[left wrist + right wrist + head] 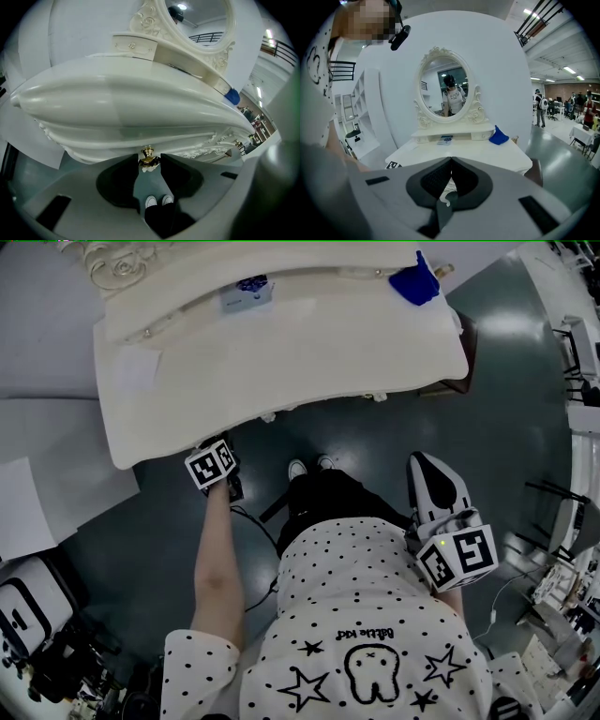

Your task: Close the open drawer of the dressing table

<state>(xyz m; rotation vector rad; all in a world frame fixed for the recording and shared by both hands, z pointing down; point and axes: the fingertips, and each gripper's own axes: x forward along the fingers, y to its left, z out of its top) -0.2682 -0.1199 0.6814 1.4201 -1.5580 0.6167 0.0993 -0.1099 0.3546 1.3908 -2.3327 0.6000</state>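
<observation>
In the head view the bench [281,362] lies long-side across, its front edge towards the person and hiding whatever sits beneath. The left hand-held gripper [216,460] meets that edge near its left corner. The right hand-held gripper [427,465] hangs well apart, beside a dotted shirt [375,596] whose upside-down print is unclear. In the left gripper view narrow jaws clasp the gold knob [148,157] on the drawer [140,140], whose front faces the camera; flush or not, I cannot tell. In the right gripper view the jaws are pressed together on nothing. The card [446,139] on the rear shelf is too small to read.
</observation>
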